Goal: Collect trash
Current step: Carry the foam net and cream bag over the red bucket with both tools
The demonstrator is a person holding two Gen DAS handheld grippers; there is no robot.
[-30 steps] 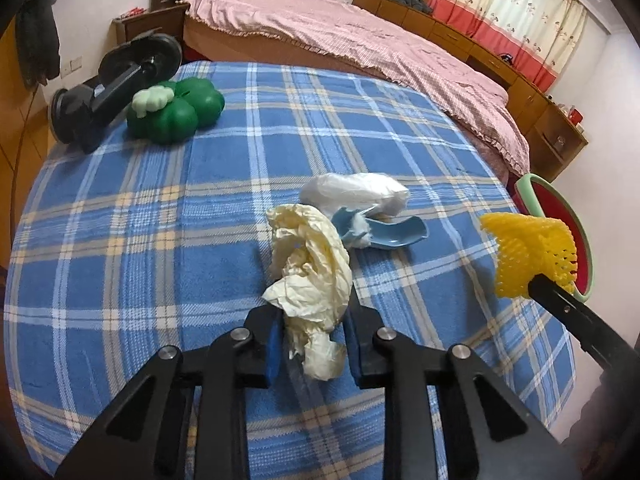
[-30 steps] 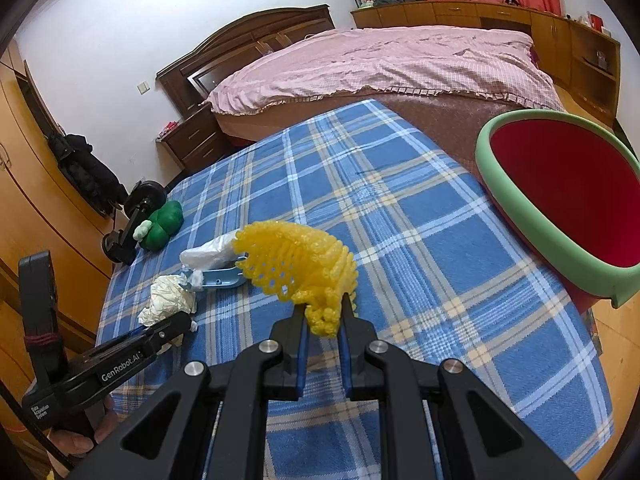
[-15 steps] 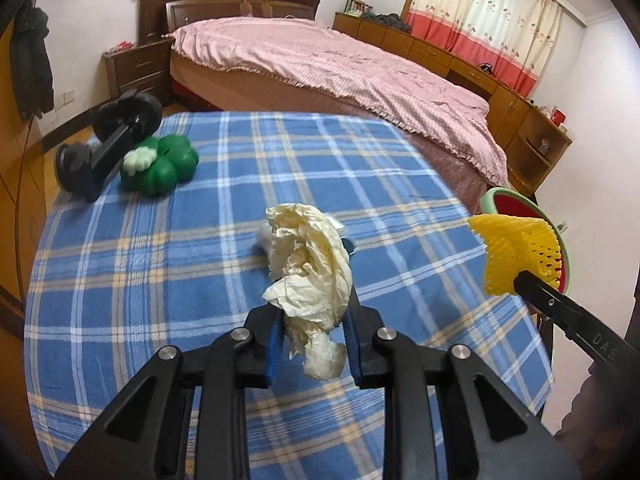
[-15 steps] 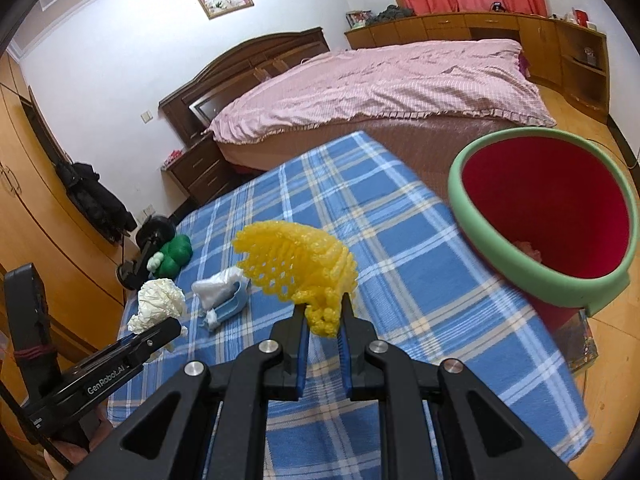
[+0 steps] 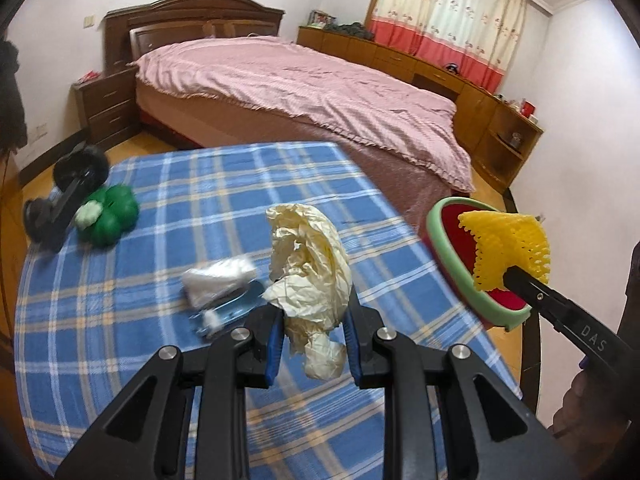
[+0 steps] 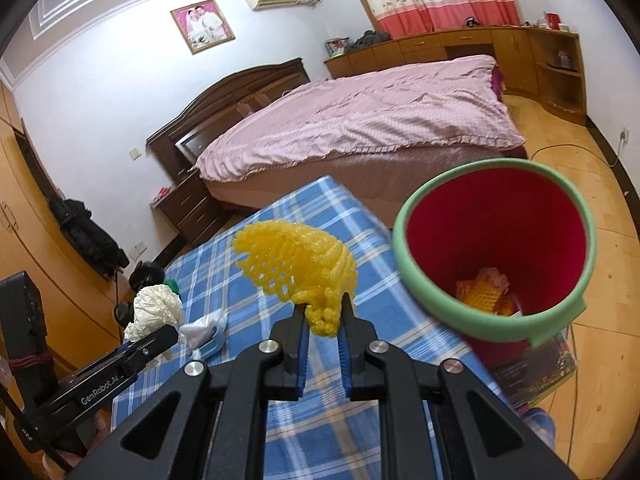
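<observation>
Fingers (image 5: 276,340) of your left gripper (image 5: 314,338) pinch the crumpled cream paper (image 5: 310,268) at lower centre of the left view, above the blue plaid desk (image 5: 168,208). Your right gripper (image 6: 323,326) pinches the yellow foam net (image 6: 298,266) at frame centre. At right, the red bin (image 6: 496,320) with green rim holds trash.

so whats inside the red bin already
At the bottom of the red bin lie a yellow foam net and something pink; the near rim hides the rest of the floor.
</observation>
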